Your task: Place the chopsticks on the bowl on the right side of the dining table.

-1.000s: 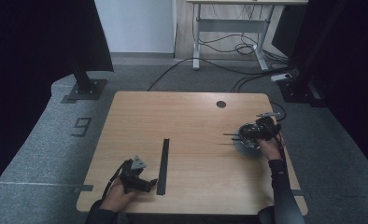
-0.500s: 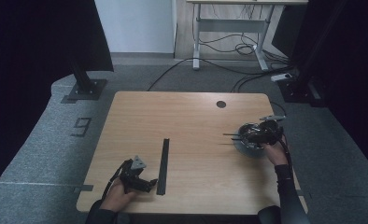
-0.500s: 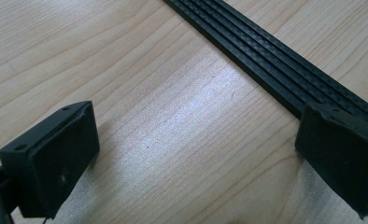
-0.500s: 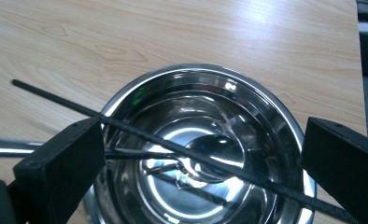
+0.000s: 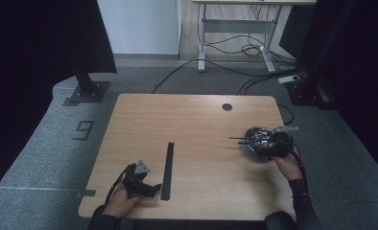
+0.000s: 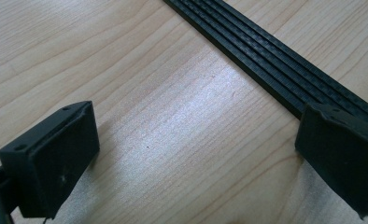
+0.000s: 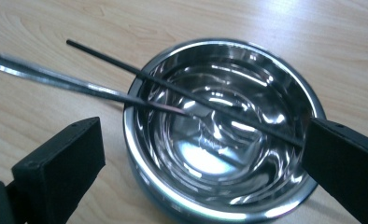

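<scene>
Two grippers were in my hands, both low at the near half of the wooden table (image 5: 196, 120). My left hand (image 5: 117, 203) lay at the near left edge, holding the left gripper (image 5: 151, 188) close to the wood with its jaws spread wide and nothing between them. In the left gripper view the long black ribbed strip (image 6: 275, 70) ran slantwise just past my right-hand jaw, whose tip overlapped the strip's edge, though I could not tell whether they touched; bare wood lay between the jaws. From the high view that strip (image 5: 168, 170) stretched away from me, just beside the left gripper. My right forearm came in along the near right edge, the right hand (image 5: 288, 165) holding the right gripper (image 7: 201, 158) over a shiny steel bowl (image 7: 285, 84), jaws spread to either side of its rim and gripping nothing. Across the bowl lay a thin black stick (image 7: 126, 67) and a flat metal handle (image 7: 46, 77), both poking out past the rim over the table. Farther off, a round hole (image 5: 227, 107) sat near the table's far edge. Beyond lay grey carpet (image 5: 57, 139), loose cables (image 5: 247, 50) and the legs of another desk (image 5: 204, 43).
</scene>
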